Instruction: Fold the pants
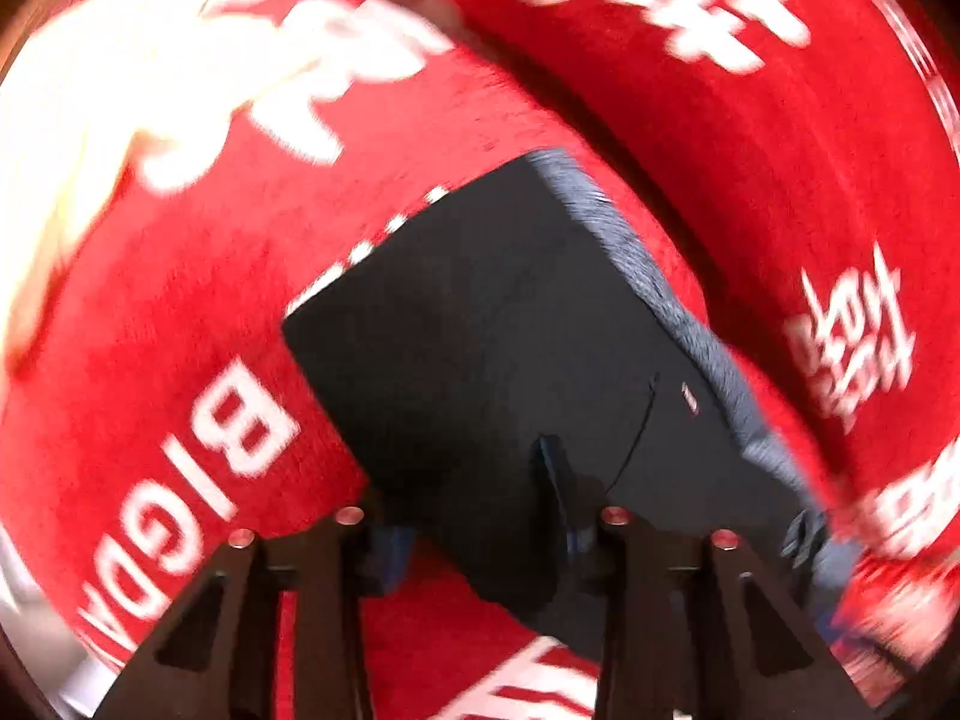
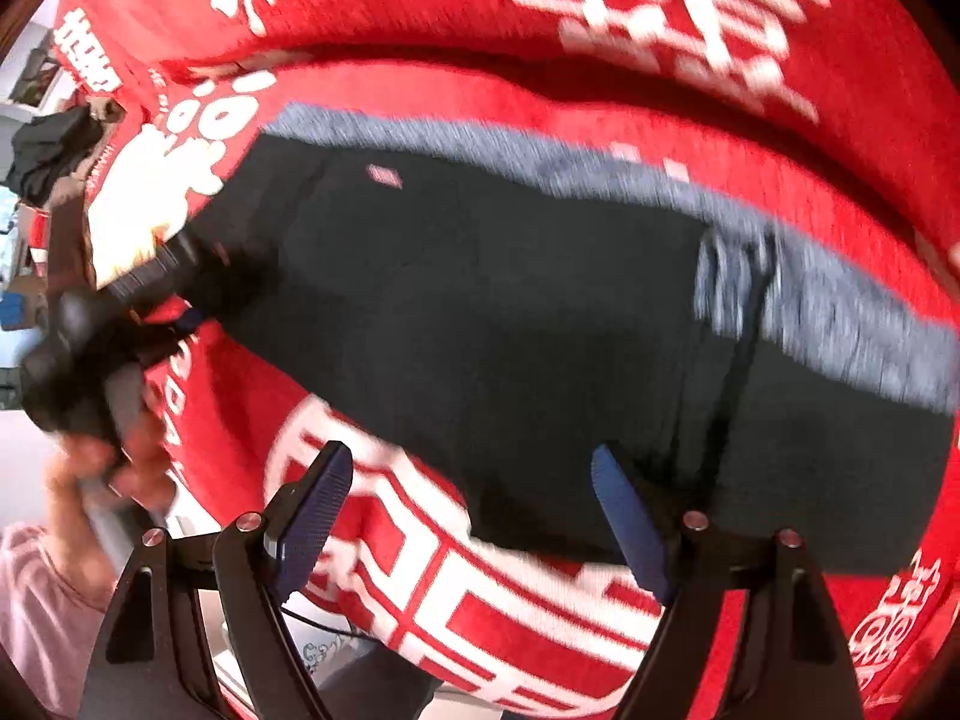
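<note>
Dark folded pants (image 1: 498, 348) with a grey lining edge (image 1: 636, 252) lie on a red cloth with white lettering (image 1: 240, 432). My left gripper (image 1: 474, 516) is open, its fingers spread over the near corner of the pants. In the right wrist view the same pants (image 2: 480, 312) lie flat with the grey waistband (image 2: 828, 312) at the far edge. My right gripper (image 2: 474, 510) is open and empty above the near edge of the pants. The left gripper (image 2: 168, 276) shows at the left end of the pants. Both views are motion-blurred.
The red cloth (image 2: 480, 600) covers the table and a raised red-covered surface behind (image 2: 420, 0). The person's hand and pink sleeve (image 2: 42, 588) show at lower left. Room clutter (image 2: 36, 138) stands at the far left beyond the table edge.
</note>
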A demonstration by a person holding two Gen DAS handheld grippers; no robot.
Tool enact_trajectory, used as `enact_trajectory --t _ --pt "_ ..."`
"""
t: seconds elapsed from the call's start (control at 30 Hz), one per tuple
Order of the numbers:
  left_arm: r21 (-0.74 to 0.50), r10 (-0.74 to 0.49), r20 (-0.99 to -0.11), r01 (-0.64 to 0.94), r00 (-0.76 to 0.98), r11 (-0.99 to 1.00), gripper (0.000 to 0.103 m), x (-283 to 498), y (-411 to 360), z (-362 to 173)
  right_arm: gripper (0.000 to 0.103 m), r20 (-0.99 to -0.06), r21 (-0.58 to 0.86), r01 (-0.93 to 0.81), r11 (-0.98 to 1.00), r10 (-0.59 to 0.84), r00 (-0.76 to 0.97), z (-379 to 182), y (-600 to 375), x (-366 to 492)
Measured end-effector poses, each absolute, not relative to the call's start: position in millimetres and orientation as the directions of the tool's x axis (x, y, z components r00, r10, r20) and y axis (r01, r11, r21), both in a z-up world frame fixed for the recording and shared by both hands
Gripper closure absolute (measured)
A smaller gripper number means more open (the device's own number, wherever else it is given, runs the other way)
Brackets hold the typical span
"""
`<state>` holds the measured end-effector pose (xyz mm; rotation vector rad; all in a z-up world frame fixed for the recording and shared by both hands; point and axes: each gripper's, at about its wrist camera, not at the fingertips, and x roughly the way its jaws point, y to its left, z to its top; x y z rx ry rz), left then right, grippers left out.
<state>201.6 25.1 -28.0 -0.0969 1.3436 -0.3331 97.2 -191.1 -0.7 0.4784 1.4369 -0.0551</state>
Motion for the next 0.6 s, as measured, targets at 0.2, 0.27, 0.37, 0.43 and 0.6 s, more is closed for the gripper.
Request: enact_trajectory --t 0.2,0.27,0.37,0.43,0.6 --pt "0.182 -0.136 -0.869 0.562 0.476 0.807 0.067 133.5 -38.9 -0.7 0.018 -0.927 0.371 0.253 0.893 0.338 0.164 20.5 -199.4 174.2" --pt "0.249 -0.124 -0.850 0.597 0.513 0.763 0.067 120.7 -45.8 -2.2 0.018 -0.901 0.432 0.216 0.876 0.413 0.130 23.4 -190.2 207.6" --pt "0.285 -0.110 -0.843 0.611 0.526 0.738 0.067 115.3 -43.4 -5.6 0.018 -0.876 0.482 0.173 0.859 0.477 0.073 22.7 -167.8 244.2" --pt "0.275 -0.111 -0.848 0.609 0.518 0.744 0.067 117.7 -44.3 -5.3 0.018 -0.866 0.499 0.136 0.856 0.500 0.025 18.4 -148.0 266.5" --pt "0.280 -0.113 -0.846 0.614 0.521 0.738 0.067 114.4 -42.1 -4.8 0.018 -0.871 0.476 0.059 0.878 0.480 -0.108 -3.9 -98.4 300.5"
